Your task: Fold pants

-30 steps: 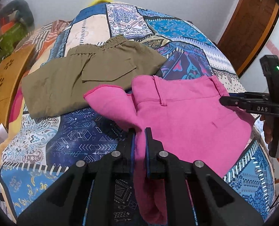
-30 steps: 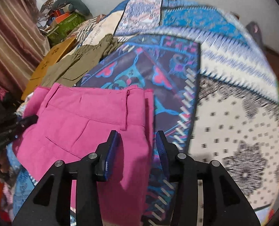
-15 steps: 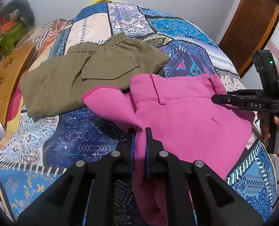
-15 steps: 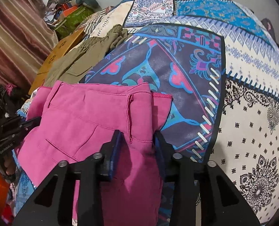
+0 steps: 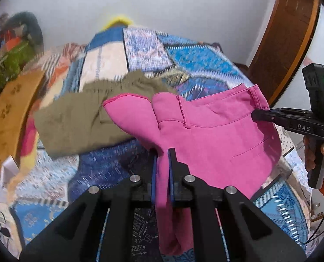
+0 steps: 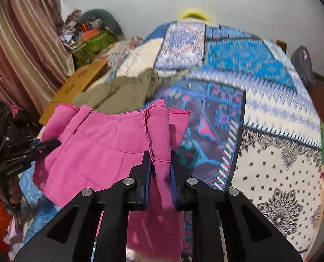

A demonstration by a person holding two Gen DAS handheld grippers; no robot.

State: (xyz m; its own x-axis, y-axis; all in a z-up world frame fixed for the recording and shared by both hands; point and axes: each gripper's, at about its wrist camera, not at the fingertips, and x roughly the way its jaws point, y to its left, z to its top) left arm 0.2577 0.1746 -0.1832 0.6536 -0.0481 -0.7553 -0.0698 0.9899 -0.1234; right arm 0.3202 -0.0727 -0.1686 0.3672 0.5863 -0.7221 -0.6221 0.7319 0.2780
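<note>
Holding my left gripper (image 5: 161, 163) and right gripper (image 6: 161, 166) level, I have both pinching the pink pants (image 5: 216, 135), lifted over the patterned bedspread (image 6: 271, 142). One pair of olive shorts (image 5: 79, 118) lies beyond at 11 o'clock.
</note>
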